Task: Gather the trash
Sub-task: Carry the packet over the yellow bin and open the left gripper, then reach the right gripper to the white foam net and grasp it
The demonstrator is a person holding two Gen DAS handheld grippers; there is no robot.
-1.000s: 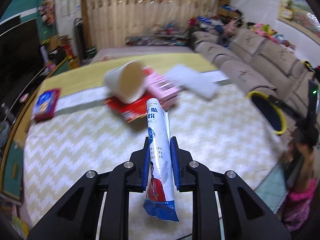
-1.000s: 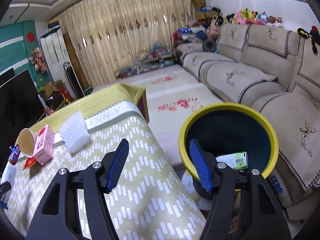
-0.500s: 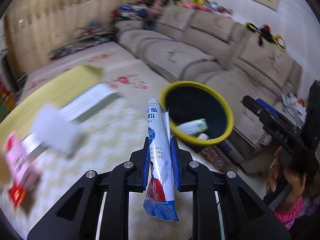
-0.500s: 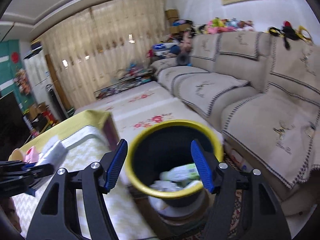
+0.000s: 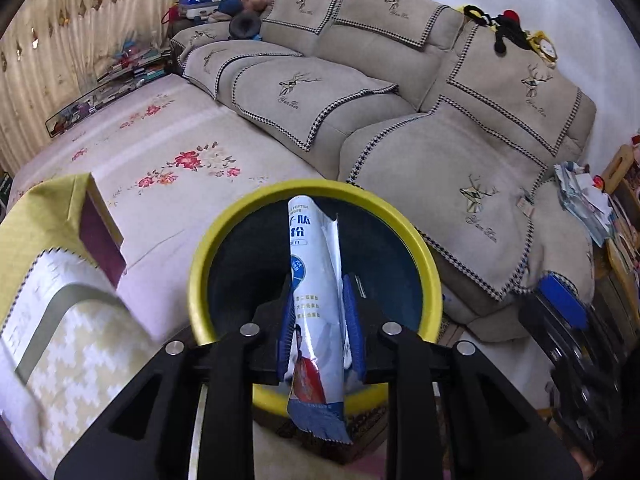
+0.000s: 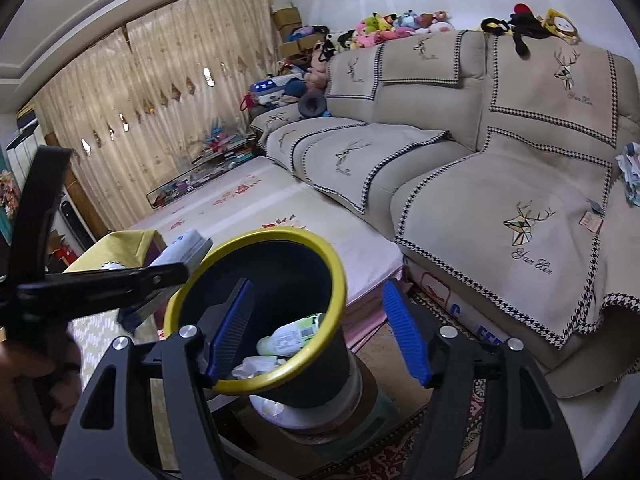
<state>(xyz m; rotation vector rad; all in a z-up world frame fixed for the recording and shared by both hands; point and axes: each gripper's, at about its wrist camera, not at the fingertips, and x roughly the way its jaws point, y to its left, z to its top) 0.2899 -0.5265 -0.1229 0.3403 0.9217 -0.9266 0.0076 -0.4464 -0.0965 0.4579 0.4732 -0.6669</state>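
My left gripper point(image 5: 320, 304) is shut on a white and blue snack wrapper point(image 5: 316, 280) and holds it over the mouth of the dark bin with a yellow rim point(image 5: 248, 216). In the right wrist view the bin point(image 6: 320, 248) stands on the floor beside the table and holds a green-white bottle point(image 6: 292, 332) and crumpled white paper point(image 6: 252, 366). My right gripper point(image 6: 316, 332) is open and empty, just in front of the bin. The left gripper's arm point(image 6: 100, 280) shows at the left of that view with the wrapper point(image 6: 184, 248).
A beige sofa point(image 5: 420, 120) with soft toys along its back stands right behind the bin. The table with a yellow-white zigzag cloth point(image 5: 60, 344) lies to the left. A floral floor mat point(image 5: 168, 160) runs between the table and the sofa.
My left gripper has swung right from the table with the wrapper and now holds it over the bin. My right gripper has come closer to the bin and stays open.
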